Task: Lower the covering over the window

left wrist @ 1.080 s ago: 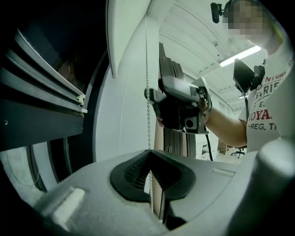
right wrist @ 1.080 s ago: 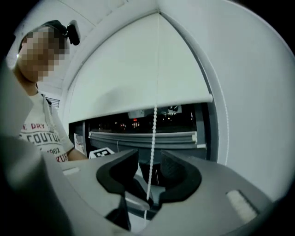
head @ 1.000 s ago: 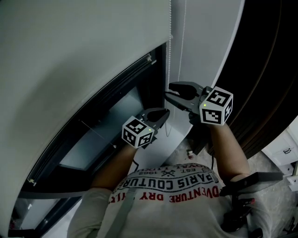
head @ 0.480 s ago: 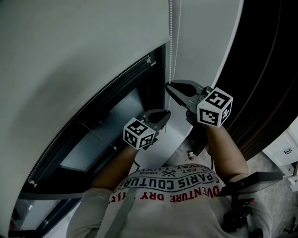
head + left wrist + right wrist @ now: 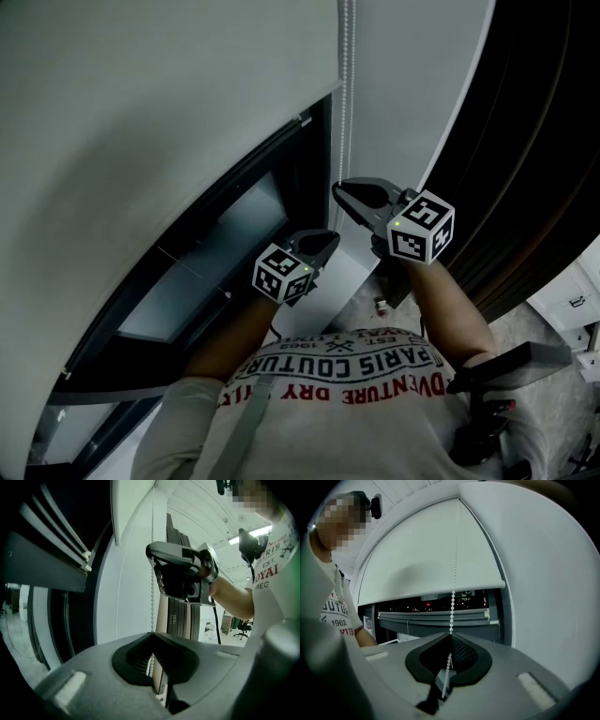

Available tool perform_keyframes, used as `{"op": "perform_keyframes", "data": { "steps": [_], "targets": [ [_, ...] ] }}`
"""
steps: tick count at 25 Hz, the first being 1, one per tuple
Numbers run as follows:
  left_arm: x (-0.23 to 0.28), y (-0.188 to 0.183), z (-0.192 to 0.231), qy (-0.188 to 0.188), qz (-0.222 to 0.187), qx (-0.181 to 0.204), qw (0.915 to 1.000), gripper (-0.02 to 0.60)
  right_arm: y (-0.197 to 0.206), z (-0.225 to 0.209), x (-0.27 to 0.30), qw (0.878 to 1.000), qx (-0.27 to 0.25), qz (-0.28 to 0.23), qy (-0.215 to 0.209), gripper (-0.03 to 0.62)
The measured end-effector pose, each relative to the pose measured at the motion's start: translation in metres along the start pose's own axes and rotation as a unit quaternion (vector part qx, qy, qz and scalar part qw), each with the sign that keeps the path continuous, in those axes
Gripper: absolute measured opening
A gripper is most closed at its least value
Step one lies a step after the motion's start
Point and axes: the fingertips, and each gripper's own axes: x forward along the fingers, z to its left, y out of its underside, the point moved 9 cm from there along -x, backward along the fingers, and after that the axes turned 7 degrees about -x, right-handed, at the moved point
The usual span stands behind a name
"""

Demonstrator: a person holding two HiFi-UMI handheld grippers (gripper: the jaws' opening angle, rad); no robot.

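Observation:
A white roller blind (image 5: 159,122) hangs over the upper part of the dark window (image 5: 216,253); its bottom rail (image 5: 436,591) shows in the right gripper view. A white bead chain (image 5: 345,94) drops along the window's right edge. My right gripper (image 5: 337,191) is shut on the bead chain (image 5: 453,592), which enters its jaw tips (image 5: 451,633). Lower down, my left gripper (image 5: 332,241) is also shut on the same chain (image 5: 152,583), at its tips (image 5: 152,633). The right gripper (image 5: 180,571) sits above in the left gripper view.
A white wall strip (image 5: 412,94) runs right of the chain, then a dark panelled door (image 5: 534,141). The black window frame (image 5: 309,159) borders the glass. A black stand (image 5: 506,370) and a white box (image 5: 572,300) are on the floor at the lower right.
The right gripper's jaws, open a second ago, have closed on the bead chain, and it has dropped slightly. The left gripper has shifted a little to the right.

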Motion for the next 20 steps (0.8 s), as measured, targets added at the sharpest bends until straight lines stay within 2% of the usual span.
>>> {"op": "perform_keyframes", "data": {
  "steps": [4, 10, 14, 18, 20],
  "targets": [
    [-0.002, 0.037, 0.007, -0.013, 0.040, -0.009, 0.9991, 0.008, 0.038, 0.010, 0.007, 0.999, 0.016, 0.039, -0.004, 0.006],
    [-0.003, 0.072, 0.009, -0.011, 0.060, -0.035, 0.9975, 0.009, 0.074, 0.017, 0.011, 0.998, 0.036, 0.054, 0.001, 0.006],
    [-0.005, 0.074, 0.009, -0.019, 0.059, -0.042, 0.9972, 0.011, 0.077, 0.019, 0.012, 0.998, 0.039, 0.047, 0.003, 0.006],
    [-0.007, 0.066, 0.008, -0.023, 0.080, -0.024, 0.9963, 0.017, 0.078, 0.016, 0.010, 0.998, 0.039, 0.048, 0.009, 0.006],
    [-0.013, 0.054, 0.010, -0.029, 0.068, -0.018, 0.9971, 0.046, 0.079, 0.014, 0.008, 0.998, 0.042, 0.047, 0.014, 0.006]
  ]
}}
